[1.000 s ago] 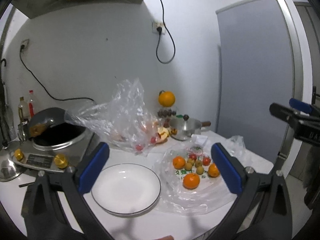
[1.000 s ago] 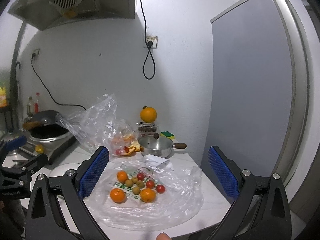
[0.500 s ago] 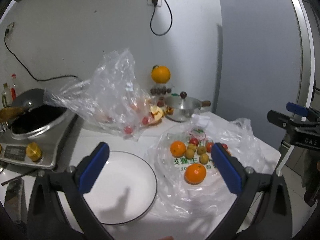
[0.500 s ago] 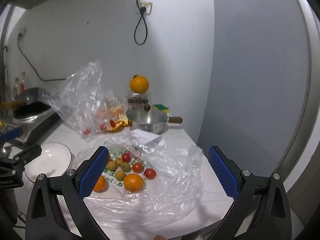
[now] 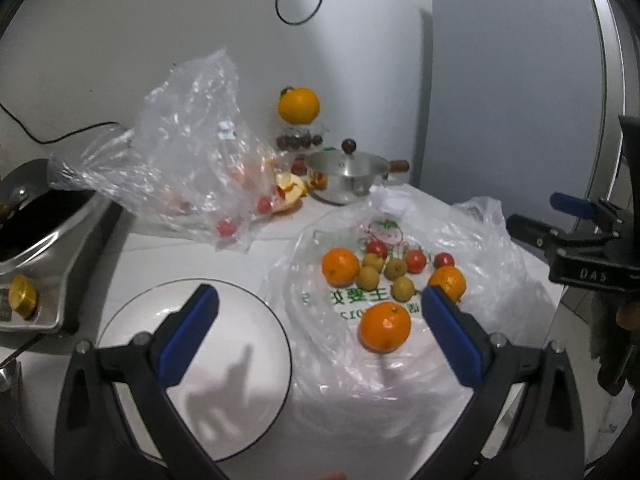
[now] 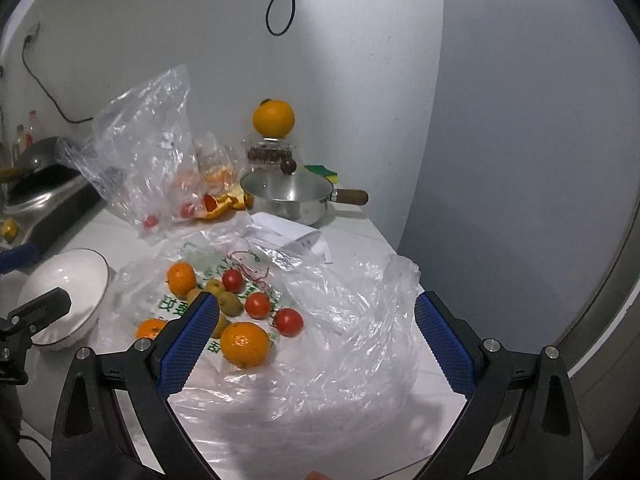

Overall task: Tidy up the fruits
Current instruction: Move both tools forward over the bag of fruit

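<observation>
Here both the left gripper [image 5: 316, 320] and right gripper [image 6: 316, 324] hover wide apart, holding nothing, above the counter [image 5: 192, 248]; oranges [image 5: 385, 326], tomatoes [image 6: 289, 321] and small yellowish fruits [image 5: 367, 278] lie on the flattened plastic bag [image 5: 472, 264], right of the white plate [image 5: 120, 320]

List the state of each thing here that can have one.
left gripper: open, holding nothing
right gripper: open, holding nothing
plate: empty
flat bag: spread open, fruit lying on it
pot: lid on
crumpled bag: upright, fruit inside
</observation>
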`<state>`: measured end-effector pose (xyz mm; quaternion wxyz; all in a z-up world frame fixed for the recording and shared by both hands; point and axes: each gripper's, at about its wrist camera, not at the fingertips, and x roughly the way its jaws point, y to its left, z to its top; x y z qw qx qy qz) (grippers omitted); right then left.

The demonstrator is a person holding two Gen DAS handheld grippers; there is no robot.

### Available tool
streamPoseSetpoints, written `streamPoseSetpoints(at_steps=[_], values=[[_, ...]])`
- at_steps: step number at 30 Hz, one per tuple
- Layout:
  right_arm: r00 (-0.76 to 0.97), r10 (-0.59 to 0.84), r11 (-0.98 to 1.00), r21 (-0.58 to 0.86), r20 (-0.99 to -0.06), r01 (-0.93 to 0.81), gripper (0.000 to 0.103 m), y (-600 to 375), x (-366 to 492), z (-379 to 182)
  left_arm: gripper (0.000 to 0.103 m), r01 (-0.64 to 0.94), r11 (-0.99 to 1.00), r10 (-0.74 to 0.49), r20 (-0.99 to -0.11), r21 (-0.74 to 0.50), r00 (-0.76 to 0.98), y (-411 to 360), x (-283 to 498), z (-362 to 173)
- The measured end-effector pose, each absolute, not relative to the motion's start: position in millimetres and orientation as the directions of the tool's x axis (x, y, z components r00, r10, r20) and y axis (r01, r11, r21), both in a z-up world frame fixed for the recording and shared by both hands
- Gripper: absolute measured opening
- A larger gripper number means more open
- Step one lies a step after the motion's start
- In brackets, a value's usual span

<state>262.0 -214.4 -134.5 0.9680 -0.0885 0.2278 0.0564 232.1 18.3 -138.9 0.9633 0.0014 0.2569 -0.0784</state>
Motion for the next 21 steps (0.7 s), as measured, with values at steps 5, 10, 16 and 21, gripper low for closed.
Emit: streamPoseSetpoints(at_steps=[5, 10, 16, 21], values=[[0.884, 0.08, 0.975, -0.149, -0.46, -0.166, 0.088, -213.9, 270.3, -138.3, 0.102, 0.183, 0.983, -0.173, -0.524, -0.034, 0.834, 12.4, 243.0, -144.2], [0.875, 0.119, 0.973, -0.122, -0.469, -0.198, 0.088, -215.8, 276.2, -143.3, 0.102, 0.207, 0.978, -0.184, -0.556, -0.022, 0.811, 4.7, 248.9, -148.8], [0.861, 0.168, 0.959, -0.122, -0.48, -0.255, 0.076, -213.5, 279.3, -152.6, 0.092, 0.219, 0.975, -0.186, -0.6, -0.018, 0.778, -4.6, 255.2, -155.8], [0.836, 0.226, 0.939, -0.117, -0.499, -0.324, 0.073, -212.7, 281.3, -162.7, 0.084, 0.236, 0.972, -0.173, -0.633, 0.016, 0.755, -22.2, 260.5, -162.1]])
